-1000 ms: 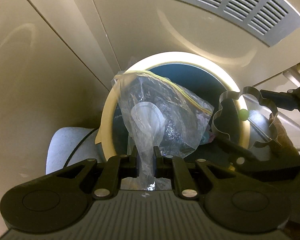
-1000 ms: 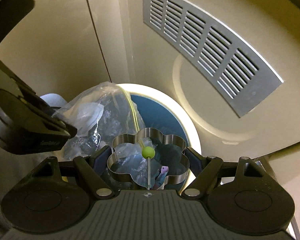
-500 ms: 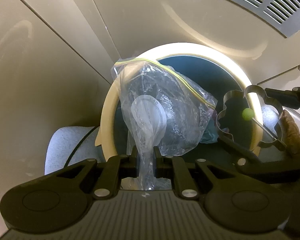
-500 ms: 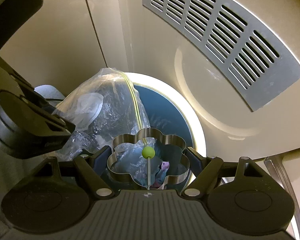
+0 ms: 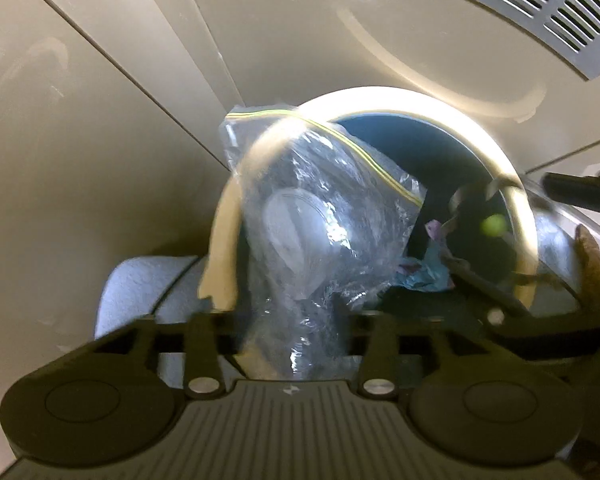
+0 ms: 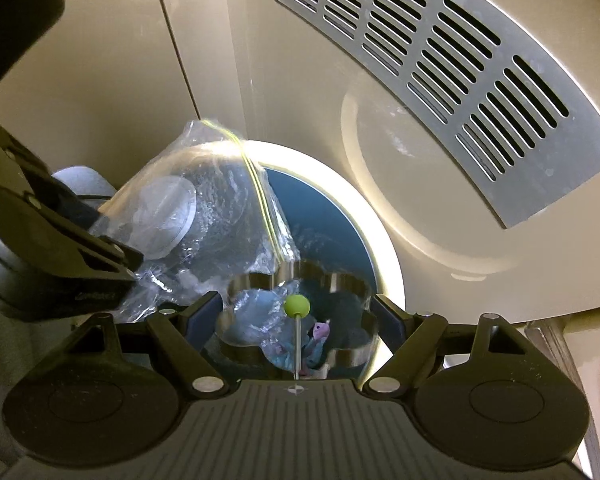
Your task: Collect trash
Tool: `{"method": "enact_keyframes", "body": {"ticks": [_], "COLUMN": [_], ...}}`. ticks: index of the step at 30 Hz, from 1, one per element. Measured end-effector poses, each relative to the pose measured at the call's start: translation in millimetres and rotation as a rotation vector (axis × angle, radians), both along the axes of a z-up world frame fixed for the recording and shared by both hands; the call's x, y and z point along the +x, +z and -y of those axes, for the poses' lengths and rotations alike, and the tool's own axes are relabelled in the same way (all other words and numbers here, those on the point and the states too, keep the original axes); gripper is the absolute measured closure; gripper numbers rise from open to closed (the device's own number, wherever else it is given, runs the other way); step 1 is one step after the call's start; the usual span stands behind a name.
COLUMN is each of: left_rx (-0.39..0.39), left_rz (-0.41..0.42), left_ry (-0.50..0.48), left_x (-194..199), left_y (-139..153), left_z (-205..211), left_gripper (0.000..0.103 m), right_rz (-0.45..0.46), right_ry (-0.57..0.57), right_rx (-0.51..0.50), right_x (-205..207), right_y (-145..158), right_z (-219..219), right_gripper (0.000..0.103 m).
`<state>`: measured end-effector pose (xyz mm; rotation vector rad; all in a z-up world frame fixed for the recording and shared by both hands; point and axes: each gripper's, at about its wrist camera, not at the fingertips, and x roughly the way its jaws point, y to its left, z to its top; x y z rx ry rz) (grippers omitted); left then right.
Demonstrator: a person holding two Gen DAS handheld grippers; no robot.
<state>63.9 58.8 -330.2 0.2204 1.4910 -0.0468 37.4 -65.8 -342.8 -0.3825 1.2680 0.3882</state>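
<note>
A clear zip bag (image 5: 316, 220) with a yellow-green seal and a round plastic lid inside hangs over the round bin (image 5: 380, 98), cream rim, blue liner. My left gripper (image 5: 296, 320) has its jaws spread wide around the bag's lower end; the image is blurred here. The bag also shows in the right wrist view (image 6: 204, 220). My right gripper (image 6: 298, 320) is shut on a flower-shaped metal cookie cutter (image 6: 356, 280) with a green-headed pin (image 6: 297, 306), held over the bin (image 6: 380, 216). The cutter shows at the right of the left wrist view (image 5: 484, 216). Blue and purple wrappers (image 5: 424, 272) lie inside the bin.
Beige cabinet panels stand behind the bin, with a grey slotted vent (image 6: 440, 48) above it. A grey rounded object (image 5: 140, 288) sits left of the bin. The left gripper's body (image 6: 32, 248) fills the left of the right wrist view.
My left gripper's jaws have opened from pinching the bag's lower end; the bag blurs and shifts. Both grippers have come closer to the bin. The right gripper keeps its hold on the cutter.
</note>
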Motion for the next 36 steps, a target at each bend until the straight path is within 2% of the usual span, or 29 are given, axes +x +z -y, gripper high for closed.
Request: {"method": "enact_keyframes", "body": {"ticks": [2, 3, 4, 9, 14, 17, 21, 24, 26, 29, 36], "left_rx": [0.013, 0.023, 0.027, -0.028, -0.048, -0.078, -0.073, -0.073, -0.082, -0.042, -0.041], "left_rz": [0.026, 0.031, 0.028, 0.054, 0.189, 0.238, 0.309, 0.348, 0.366, 0.410, 0.377], "left_ry": [0.010, 0.016, 0.023, 0.032, 0.000, 0.015, 0.045, 0.038, 0.030, 0.035, 0.044], "left_x": [-1.3, -2.1, -3.0, -19.0, -45.8, -59.3, -75.3, -84.2, -86.0, -89.5, -87.6], "left_y": [5.6, 8.4, 11.5, 41.6, 88.2, 107.6, 129.5, 143.6, 151.4, 159.4, 163.7], "left_z": [-3.2, -5.4, -7.5, -15.5, -17.5, -20.0, -20.5, -18.9, -20.3, -15.4, -22.2], "left_gripper": [0.010, 0.003, 0.001, 0.001, 0.000, 0.000, 0.000, 0.000, 0.000, 0.000, 0.000], "right_rz": [0.007, 0.013, 0.025, 0.076, 0.137, 0.191, 0.272, 0.301, 0.273, 0.218, 0.284], "right_ry": [0.004, 0.014, 0.025, 0.086, 0.073, 0.044, 0.016, 0.019, -0.037, -0.079, -0.084], "right_rx": [-0.013, -0.021, -0.028, -0.021, 0.068, 0.108, 0.157, 0.192, 0.227, 0.266, 0.258], "right_x": [-1.9, -3.2, -4.7, -15.5, -28.7, -38.4, -53.1, -63.3, -65.3, -68.3, -75.4], "right_y": [2.7, 5.0, 7.9, 38.0, 84.7, 111.8, 138.0, 148.4, 147.2, 145.3, 154.0], "right_z": [-1.0, -2.0, -2.0, -1.9, 8.0, 16.3, 25.3, 33.6, 40.0, 43.2, 42.3], "right_gripper": [0.008, 0.007, 0.005, 0.000, 0.000, 0.000, 0.000, 0.000, 0.000, 0.000, 0.000]}}
